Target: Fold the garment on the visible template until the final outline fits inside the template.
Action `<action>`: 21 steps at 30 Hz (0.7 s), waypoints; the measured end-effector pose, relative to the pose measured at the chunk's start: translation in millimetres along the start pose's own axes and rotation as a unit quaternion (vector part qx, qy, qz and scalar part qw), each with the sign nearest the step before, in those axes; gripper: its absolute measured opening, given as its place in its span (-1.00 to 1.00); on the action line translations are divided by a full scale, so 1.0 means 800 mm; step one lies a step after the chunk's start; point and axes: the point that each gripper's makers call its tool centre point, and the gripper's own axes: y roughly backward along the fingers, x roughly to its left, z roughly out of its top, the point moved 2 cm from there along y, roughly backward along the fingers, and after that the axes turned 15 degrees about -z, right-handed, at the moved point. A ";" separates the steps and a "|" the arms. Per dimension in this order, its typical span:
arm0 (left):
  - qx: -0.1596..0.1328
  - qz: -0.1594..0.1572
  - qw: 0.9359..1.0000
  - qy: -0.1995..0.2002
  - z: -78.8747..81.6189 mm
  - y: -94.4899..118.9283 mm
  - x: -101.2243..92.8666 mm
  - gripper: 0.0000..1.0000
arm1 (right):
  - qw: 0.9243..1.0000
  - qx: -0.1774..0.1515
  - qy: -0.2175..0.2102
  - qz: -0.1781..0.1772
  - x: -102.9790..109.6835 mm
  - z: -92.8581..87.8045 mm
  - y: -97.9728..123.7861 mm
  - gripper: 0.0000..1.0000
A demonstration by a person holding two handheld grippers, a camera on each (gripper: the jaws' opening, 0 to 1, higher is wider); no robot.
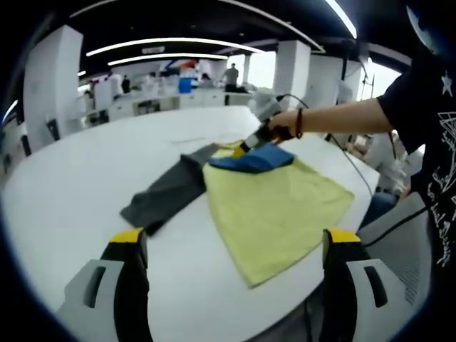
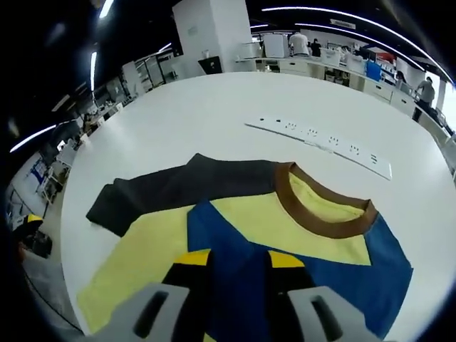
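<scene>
- Left gripper view: left gripper (image 1: pixel 231 246) hangs empty, jaws apart, over the table (image 1: pixel 64 192). The shirt (image 1: pixel 274 203) lies partly folded, one grey sleeve (image 1: pixel 167 196) out; right gripper (image 1: pixel 251 144) at its blue sleeve.
- Right gripper view: right gripper (image 2: pixel 237 265) jaws clamp the blue sleeve (image 2: pixel 235 263), drawn over the yellow front. Folding looks early; no template outline visible.

My left gripper (image 1: pixel 235 246) has its jaws wide apart, holding nothing. My right gripper (image 2: pixel 238 265) pinches blue cloth, my bare arm (image 1: pixel 335 117) stretched out.

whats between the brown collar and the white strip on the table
Bare white table: in the right gripper view, nothing lies between the brown collar and the white strip.
</scene>
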 end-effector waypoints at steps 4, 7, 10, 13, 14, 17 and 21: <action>0.002 0.003 1.000 0.004 -0.001 -0.001 0.002 0.98 | 1.000 0.004 -0.023 0.010 0.003 -0.003 -0.004 -0.55; 0.004 0.002 1.000 0.003 0.000 -0.002 0.003 0.98 | 1.000 -0.001 -0.025 0.007 0.002 0.000 -0.009 -0.62; 0.004 0.003 1.000 0.002 0.001 -0.003 0.004 0.98 | 1.000 0.000 -0.023 0.000 -0.002 0.002 -0.013 -0.72; 0.006 0.004 1.000 0.002 0.000 -0.004 0.004 0.98 | 1.000 -0.002 -0.023 -0.003 -0.004 0.003 -0.016 -0.82; 0.006 0.004 1.000 0.002 0.000 -0.004 0.004 0.98 | 1.000 -0.003 -0.023 -0.004 -0.004 0.003 -0.016 -0.84; 0.004 0.003 1.000 0.003 0.001 -0.003 0.004 0.98 | 1.000 -0.002 -0.027 0.002 -0.003 0.003 -0.018 -0.89; 0.006 0.004 1.000 0.000 0.002 -0.002 0.004 0.98 | 1.000 -0.005 -0.027 0.000 -0.002 0.003 -0.015 -0.93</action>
